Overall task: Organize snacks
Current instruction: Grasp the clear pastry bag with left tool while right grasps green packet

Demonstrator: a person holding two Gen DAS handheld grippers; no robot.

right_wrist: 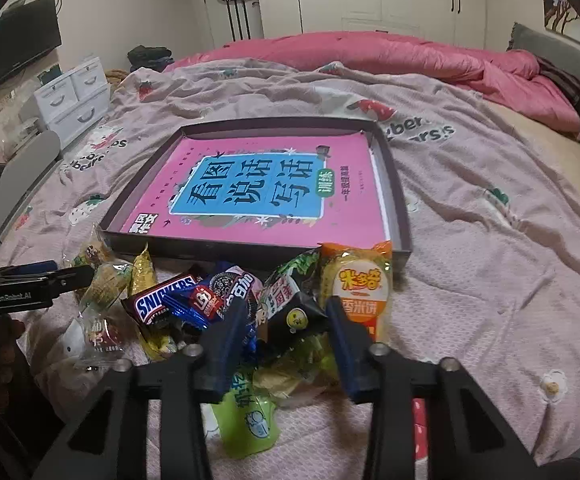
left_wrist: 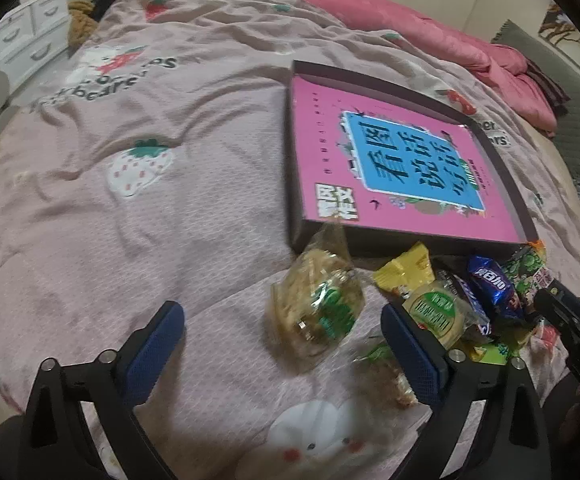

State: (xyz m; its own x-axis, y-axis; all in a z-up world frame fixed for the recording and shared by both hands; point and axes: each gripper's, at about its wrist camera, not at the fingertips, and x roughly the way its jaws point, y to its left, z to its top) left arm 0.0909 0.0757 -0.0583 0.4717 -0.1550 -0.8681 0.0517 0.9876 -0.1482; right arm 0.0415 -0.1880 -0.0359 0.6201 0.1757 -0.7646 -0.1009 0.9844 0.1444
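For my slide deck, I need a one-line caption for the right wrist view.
Right gripper open over a snack pile on the bed, before a shallow box holding a pink book.

Glossy plastic snack wrappers (right_wrist: 193, 304) — matt woven cloth bedspread (left_wrist: 129, 220).

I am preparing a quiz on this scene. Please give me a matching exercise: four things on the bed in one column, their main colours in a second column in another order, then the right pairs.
Things:
1. Snickers bar
2. rice cracker pack
3. book
4. left gripper pads

Colours:
A. pink
B. blue
C. dark brown
D. orange

Pairs: 1-C, 2-D, 3-A, 4-B
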